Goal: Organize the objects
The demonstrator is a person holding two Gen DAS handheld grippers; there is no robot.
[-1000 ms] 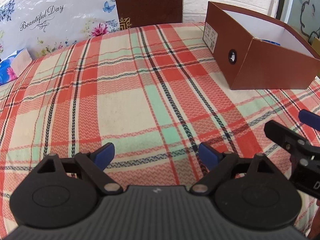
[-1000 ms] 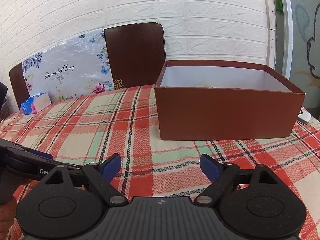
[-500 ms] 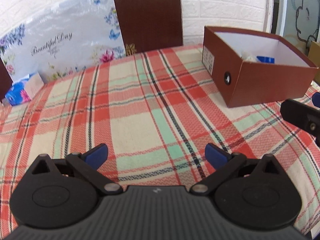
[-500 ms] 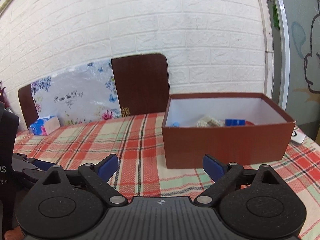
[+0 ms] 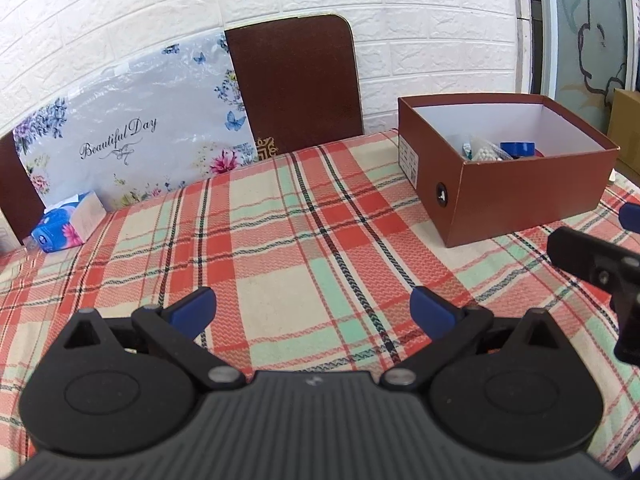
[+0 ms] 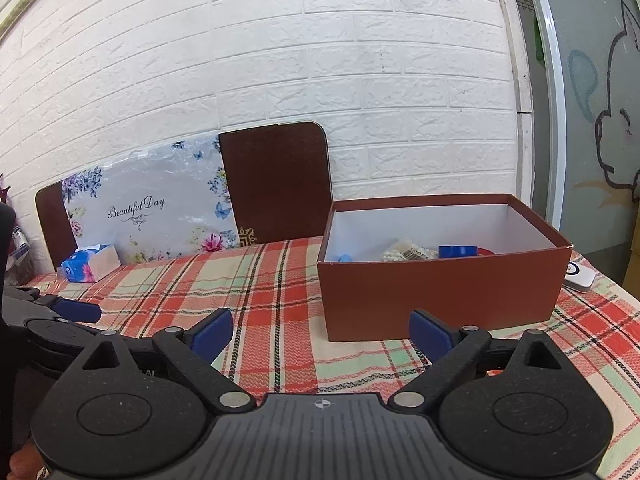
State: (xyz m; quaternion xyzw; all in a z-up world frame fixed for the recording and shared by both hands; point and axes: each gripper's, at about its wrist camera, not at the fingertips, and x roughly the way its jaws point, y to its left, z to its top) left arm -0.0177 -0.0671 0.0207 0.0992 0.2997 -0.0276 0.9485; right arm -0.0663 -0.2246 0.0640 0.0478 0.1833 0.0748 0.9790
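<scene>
1. Both claws have risen and tipped back since the earlier frames, so each view now takes in more wall and looks down into the brown box [image 6: 440, 292].
2. Left claw [image 5: 314, 310]: fingers spread wide, nothing between them, held above the plaid counter [image 5: 280, 240]. Right claw [image 6: 320, 330]: likewise spread and empty, facing the box's long side.
3. The task's things sit inside the box: a blue roll [image 6: 458, 251], a beaded packet [image 6: 404, 250] and a small blue piece [image 6: 343, 258] show over the rim.
4. The cloth near the claws looks bare, so the sorting seems mostly done; only a tissue pack [image 6: 90, 267] at the far left edge and a white device [image 6: 580, 278] beside the box lie out.
5. If one of those goes in next, I would approach it level, straddle it across its narrow side, and close gently, since the tissue pack is likely soft.
6. Keep the two claws apart; they are near each other here.
</scene>
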